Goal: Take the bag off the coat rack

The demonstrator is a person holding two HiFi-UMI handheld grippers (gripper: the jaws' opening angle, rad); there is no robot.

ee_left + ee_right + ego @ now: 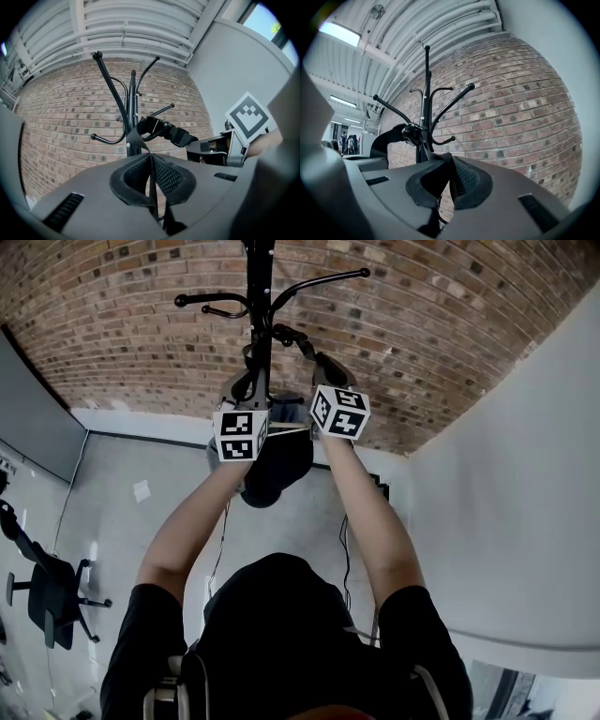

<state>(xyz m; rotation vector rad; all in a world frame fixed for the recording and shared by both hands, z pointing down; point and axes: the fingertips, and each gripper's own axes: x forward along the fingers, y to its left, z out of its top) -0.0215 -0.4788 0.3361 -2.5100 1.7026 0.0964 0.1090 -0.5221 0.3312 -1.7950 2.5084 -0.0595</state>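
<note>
A black coat rack [259, 296] with curved hooks stands against the brick wall. The dark bag [275, 463] hangs below my two grippers, in front of the pole. Its black strap [140, 133] runs up from my left gripper [151, 161], loops over a hook, and its padded part [180, 135] leads across to the other gripper. The left gripper [242, 390] is shut on the strap. My right gripper [449, 171] is also shut on the strap, just below a knobbed hook tip [408, 132] that the strap [386, 138] passes over. In the head view the right gripper [323, 367] is raised beside the pole.
A brick wall [422, 324] is behind the rack and a white wall [525, 502] closes the right side. An office chair [47, 592] stands on the grey floor at the left. Cables [222, 540] trail on the floor below the bag.
</note>
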